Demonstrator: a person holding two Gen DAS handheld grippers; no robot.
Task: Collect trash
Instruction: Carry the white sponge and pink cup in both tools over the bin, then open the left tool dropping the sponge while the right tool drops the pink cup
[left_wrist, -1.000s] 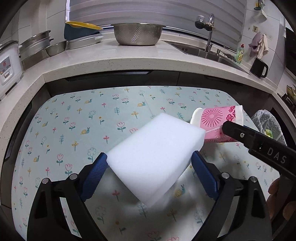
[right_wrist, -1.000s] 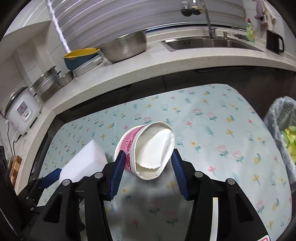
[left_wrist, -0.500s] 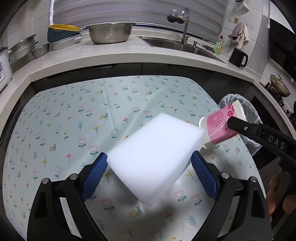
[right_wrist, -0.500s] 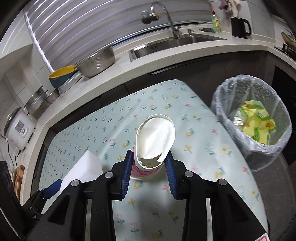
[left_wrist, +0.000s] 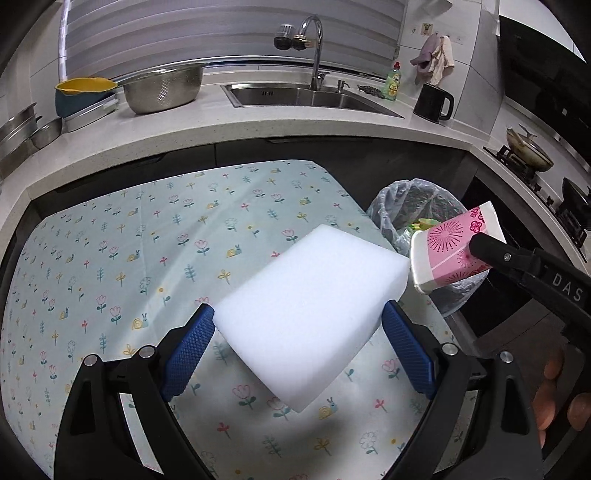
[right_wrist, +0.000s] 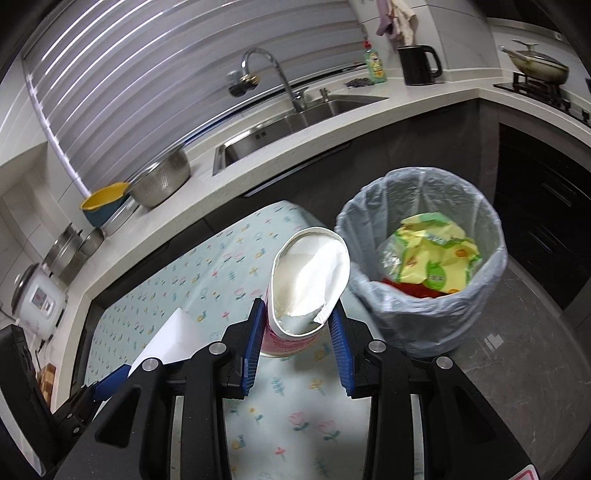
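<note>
Lined trash bin (right_wrist: 424, 295) stood just beside the flowered surface (left_wrist: 147, 240). White foam block (left_wrist: 314, 314), light and yielding, sat clamped across its width in the left tool (left_wrist: 299, 350). Pink paper cup (right_wrist: 306, 284), thin-walled and probably already crushed, was squeezed at its base by the right tool (right_wrist: 297, 332), near the bin.

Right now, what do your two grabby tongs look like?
Both tongs are black plastic frames with silver screws. The left tongs and the right tongs each have two flat blue fingers with a bumpy, grippy texture. White letters "DAS" are printed on the side of the right one. No sleeves or cables show.
</note>
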